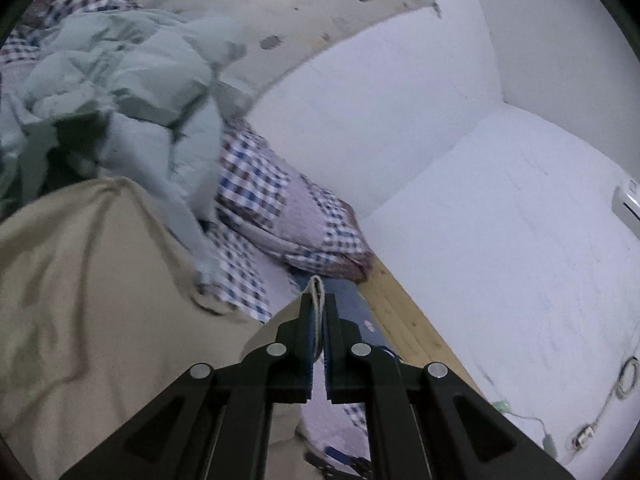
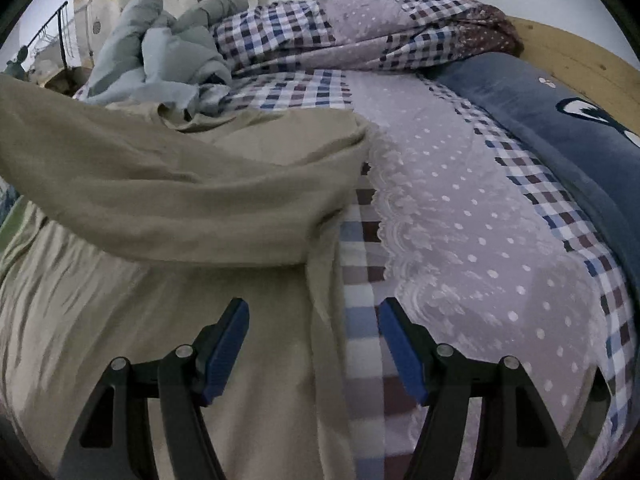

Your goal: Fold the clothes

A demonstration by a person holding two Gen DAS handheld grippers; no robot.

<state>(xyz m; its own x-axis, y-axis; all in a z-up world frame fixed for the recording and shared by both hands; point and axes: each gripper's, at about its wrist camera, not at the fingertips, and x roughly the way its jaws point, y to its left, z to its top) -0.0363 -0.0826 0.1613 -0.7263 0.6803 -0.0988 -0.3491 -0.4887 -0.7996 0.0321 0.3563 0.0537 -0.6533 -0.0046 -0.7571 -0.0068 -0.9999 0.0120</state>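
One thin hem of the shirt (image 1: pixel 100 300) sits clamped in the left tool (image 1: pixel 319 304); it may slip. Right tool (image 2: pixel 314 344) gapes apart.

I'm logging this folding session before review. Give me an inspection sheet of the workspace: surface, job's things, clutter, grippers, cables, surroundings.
Surface: bed with a checked and dotted bedsheet, wrinkled.
Job's things: beige garment spread on the bed, one edge lifted and draped over itself.
Clutter: pale green jacket crumpled behind it; rolled checked quilt; blue pillow by the wooden bed frame.
Grippers: left gripper shut on a hem of the beige garment; right gripper open, over the garment's edge.
Cables: cord along the wall.
Surroundings: white wall, patterned curtain, air conditioner.
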